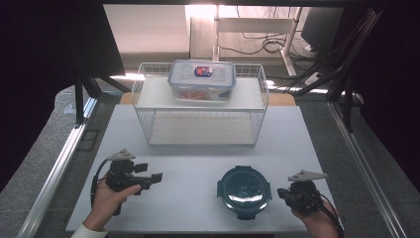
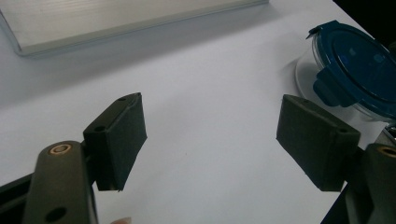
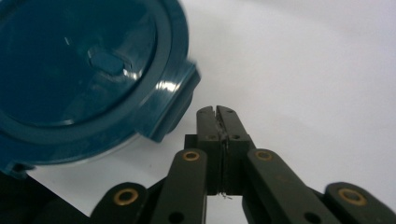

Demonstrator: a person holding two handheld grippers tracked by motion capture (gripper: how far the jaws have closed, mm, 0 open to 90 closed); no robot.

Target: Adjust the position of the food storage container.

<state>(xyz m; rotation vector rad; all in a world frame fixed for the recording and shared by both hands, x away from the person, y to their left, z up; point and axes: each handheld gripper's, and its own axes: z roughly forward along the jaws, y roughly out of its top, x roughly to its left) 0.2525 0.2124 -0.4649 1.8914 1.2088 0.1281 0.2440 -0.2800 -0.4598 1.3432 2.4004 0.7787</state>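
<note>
— What's at the back of the white table (image 1: 198, 163)?
— A white wire rack (image 1: 200, 101) with a shelf across its top.
— Anything on it?
— A clear rectangular food box (image 1: 202, 79), clip lid closed, with a red and blue label on top and something orange inside.
— And beyond?
— A pale desk frame (image 1: 255, 25), and loose cables (image 1: 270, 45) on the floor.

A wire rack (image 1: 148, 106) stands at the table's (image 1: 193, 163) far side, a lidded food box (image 1: 201, 79) on its top shelf. Nearer, right of centre, a round lidded container (image 1: 243, 192) sits between the two grippers.
</note>
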